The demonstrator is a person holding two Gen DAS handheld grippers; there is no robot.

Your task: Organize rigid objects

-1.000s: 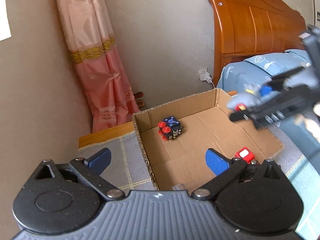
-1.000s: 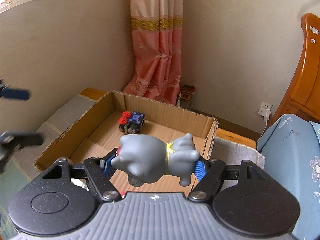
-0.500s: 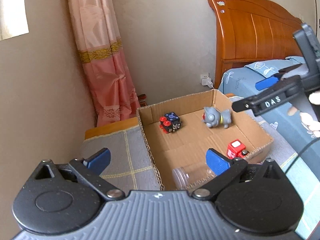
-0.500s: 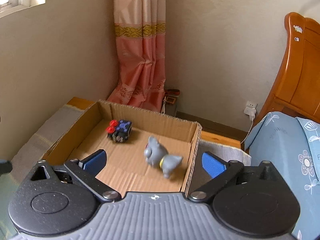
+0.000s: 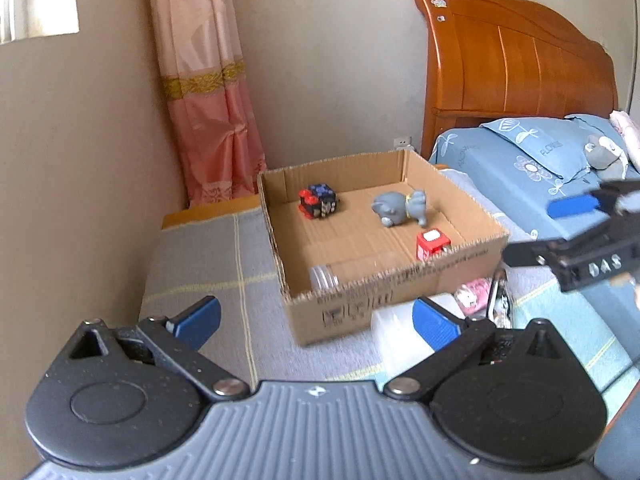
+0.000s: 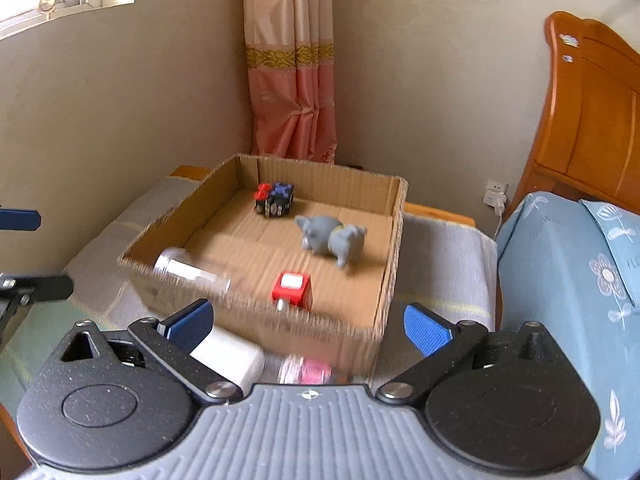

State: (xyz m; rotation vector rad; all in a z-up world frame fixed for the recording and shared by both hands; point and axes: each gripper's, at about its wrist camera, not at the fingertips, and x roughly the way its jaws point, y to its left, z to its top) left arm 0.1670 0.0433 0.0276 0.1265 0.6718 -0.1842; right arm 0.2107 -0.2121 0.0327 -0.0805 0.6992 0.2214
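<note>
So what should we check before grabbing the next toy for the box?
1. Right gripper empty, fingers wide apart: ok.
2. Left gripper empty, fingers wide apart: ok.
3. Gray elephant toy lying inside the cardboard box, clear of both grippers: ok.
4. Room left on the box floor beside the dice cube, red block and clear jar: ok.
5. Things still waiting outside, just in front of the box: a white object and a pink one: ok, both in sight.
6. What the pink one is and how it lies: cannot tell, too blurred.
</note>
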